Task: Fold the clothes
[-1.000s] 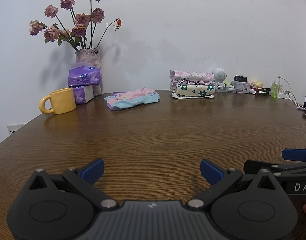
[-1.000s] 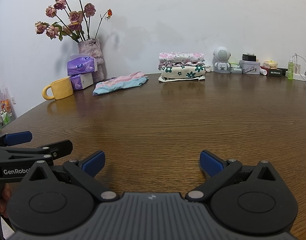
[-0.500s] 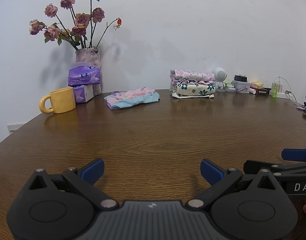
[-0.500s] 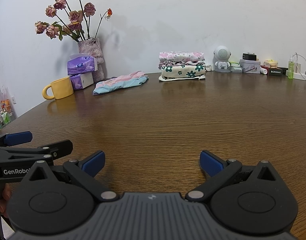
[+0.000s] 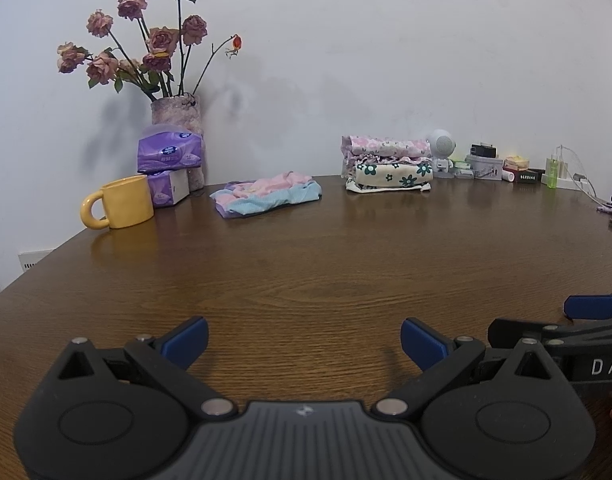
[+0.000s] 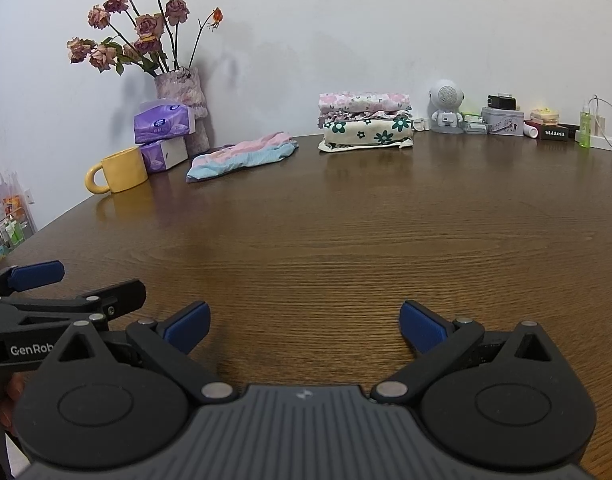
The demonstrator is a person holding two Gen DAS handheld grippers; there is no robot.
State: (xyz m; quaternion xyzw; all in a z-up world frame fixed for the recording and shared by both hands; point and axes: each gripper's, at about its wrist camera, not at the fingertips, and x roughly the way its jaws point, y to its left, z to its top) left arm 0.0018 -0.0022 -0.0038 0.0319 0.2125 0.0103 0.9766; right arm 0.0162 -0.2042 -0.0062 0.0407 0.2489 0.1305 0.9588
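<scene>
Brown wood tabletop (image 5: pixel 306 264) fills our left wrist view: our left gripper (image 5: pixel 304 338) hovers low, fingers apart and empty, while a loose pink-and-blue garment (image 5: pixel 268 196) lies just right of the yellow mug (image 5: pixel 120 202), a folded stack (image 5: pixel 387 168) farther right, seemingly parked clear of the working space. From our right wrist view, our right gripper (image 6: pixel 304 322) matches that pose, fingers spread, well short of the mug.

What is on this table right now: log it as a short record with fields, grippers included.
surface: round wooden table
unfolded garment: pink and blue cloth, lying loose near the far edge
folded stack: floral clothes, piled by the wall
left gripper: open, empty, low over the table
right gripper: open, empty, low over the table
other items: yellow mug, tissue packs, vase of roses
</scene>
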